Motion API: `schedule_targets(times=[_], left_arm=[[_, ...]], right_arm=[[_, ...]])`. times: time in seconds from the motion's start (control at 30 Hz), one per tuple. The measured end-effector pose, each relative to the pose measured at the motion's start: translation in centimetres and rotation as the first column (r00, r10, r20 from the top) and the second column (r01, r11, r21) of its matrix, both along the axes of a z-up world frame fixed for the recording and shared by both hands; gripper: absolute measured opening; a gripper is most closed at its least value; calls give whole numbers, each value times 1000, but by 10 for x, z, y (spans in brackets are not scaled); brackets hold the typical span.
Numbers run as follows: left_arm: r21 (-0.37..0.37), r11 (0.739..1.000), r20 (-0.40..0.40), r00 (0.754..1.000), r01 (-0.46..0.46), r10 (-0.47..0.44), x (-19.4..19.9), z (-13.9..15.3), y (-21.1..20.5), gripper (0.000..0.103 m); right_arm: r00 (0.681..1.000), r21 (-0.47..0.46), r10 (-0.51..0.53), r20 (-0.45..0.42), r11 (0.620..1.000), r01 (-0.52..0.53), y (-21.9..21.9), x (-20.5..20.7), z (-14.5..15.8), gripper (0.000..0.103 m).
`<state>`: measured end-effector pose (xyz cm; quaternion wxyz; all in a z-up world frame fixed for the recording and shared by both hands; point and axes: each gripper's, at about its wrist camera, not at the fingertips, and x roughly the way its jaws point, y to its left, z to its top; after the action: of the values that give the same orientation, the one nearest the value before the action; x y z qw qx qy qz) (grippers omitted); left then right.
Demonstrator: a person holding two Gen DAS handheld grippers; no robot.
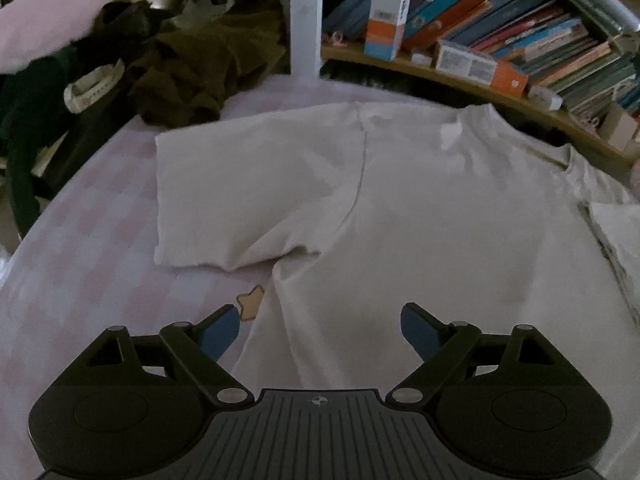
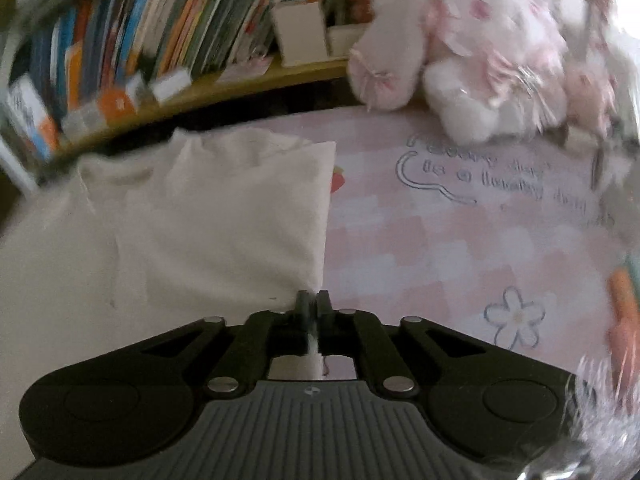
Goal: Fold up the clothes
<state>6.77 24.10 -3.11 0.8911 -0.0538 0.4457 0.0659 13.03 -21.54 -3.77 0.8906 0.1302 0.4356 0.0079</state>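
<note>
Cloth first: our white T-shirt lies spread on the pink checked bedsheet below the bookshelf. We hold our left gripper wide open and empty above its side. Our right gripper is clamped onto its folded sleeve edge.

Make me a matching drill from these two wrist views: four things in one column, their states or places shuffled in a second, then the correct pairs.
Column one:
1. left gripper
2. right gripper
3. T-shirt
4. plush toy

Column two:
A. lying spread on the pink checked bedsheet
B. jaws wide apart, gripping nothing
C. sitting at the far edge of the bed, beside the bookshelf
D. jaws closed on a fold of white cloth

Pairs: 1-B, 2-D, 3-A, 4-C
</note>
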Motion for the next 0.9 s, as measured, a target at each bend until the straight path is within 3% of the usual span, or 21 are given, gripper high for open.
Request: schedule_targets(times=[0.03,0.07,0.1,0.23,0.3,0.43,0.6,0.9], left_arm=[[-1,1000,-1,1000,-1,1,1,0,0,90],[-1,1000,-3,1000,-2,2,2,-1,1,90],[-2,1000,-5,1000,-3,3,3,-2,1,90],[-3,1000,-13,1000,-8,8,7,-4,3,90],[-4,1000,-17,1000,-10,10,9,-6,3,90],[-6,1000,-25,1000,-15,15,13,-8,5,90],[-16,1000,-34,999,-3,3,18,-13,1,90],[8,998,-29,998,60,-60,29,-17,-17,90]], right_arm=[[1000,48,-16,10,999,15,-5,-3,3,16],[999,80,-29,15,996,28,-8,-4,4,32],[999,85,-31,10,996,30,-8,-4,4,37],[999,84,-26,-30,996,29,-3,0,-4,39],[1000,50,-9,-15,999,10,6,1,-5,38],[992,-72,127,-20,989,-128,39,3,-5,8],[986,-201,166,-4,966,-164,52,3,-5,5],[989,-250,147,10,958,-140,47,19,-7,5]])
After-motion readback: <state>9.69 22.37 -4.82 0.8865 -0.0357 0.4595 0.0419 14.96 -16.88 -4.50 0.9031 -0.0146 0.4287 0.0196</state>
